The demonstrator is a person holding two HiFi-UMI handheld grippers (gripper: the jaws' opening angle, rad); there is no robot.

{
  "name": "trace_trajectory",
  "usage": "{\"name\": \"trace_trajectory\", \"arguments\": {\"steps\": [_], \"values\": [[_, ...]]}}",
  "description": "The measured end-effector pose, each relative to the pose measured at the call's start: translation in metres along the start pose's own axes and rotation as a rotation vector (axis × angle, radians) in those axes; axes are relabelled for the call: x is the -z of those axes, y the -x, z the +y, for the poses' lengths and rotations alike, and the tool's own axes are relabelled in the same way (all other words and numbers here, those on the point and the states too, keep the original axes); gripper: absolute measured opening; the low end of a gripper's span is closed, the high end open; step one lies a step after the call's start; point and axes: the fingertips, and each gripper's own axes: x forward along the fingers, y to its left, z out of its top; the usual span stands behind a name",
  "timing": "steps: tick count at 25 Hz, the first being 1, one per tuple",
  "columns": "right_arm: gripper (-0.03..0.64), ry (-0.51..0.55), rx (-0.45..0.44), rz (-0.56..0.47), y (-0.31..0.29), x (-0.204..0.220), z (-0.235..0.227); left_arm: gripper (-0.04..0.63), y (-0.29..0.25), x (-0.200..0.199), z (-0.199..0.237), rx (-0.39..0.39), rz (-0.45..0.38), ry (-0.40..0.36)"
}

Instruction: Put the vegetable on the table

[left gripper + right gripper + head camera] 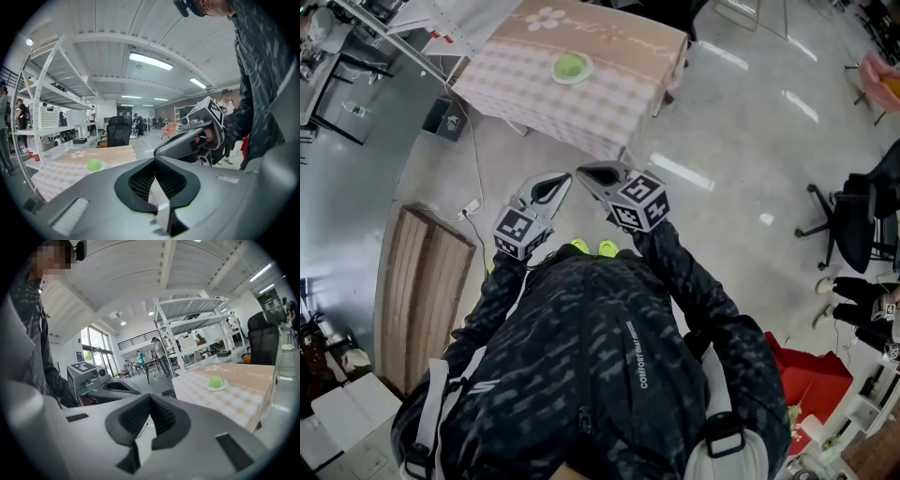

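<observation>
Jacket sleeves (684, 272) end in closed, empty left gripper (562, 181) and right gripper (584, 172); arriving unopened, they could shove the green vegetable (570, 64) (upper centre) off its plate (572, 82).

1. Left tongs (565, 178): jaws shut, nothing between them, pointing forward and slightly down.
2. Right tongs (583, 172): jaws shut, empty, same slight downward tilt.
3. Tips angle in towards each other and sit just beside one another; can't tell if they touch.
4. Left arm (492, 300) and right arm (694, 281) both reach forward from the torso, in dark patterned sleeves.
</observation>
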Motion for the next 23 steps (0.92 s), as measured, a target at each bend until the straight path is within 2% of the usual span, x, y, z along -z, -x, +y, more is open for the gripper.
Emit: {"name": "trace_trajectory", "arguments": {"steps": [13,23], "values": [[0.002,0.001,0.003,-0.009,0.002,0.002,0.03,-0.006,0.016,0.007,-0.015,0.017,-0.011,0.016],[0.002,0.0,0.013,-0.016,0.005,0.001,0.035,-0.006,0.02,0.004,-0.019,0.022,-0.017,0.024]]}}
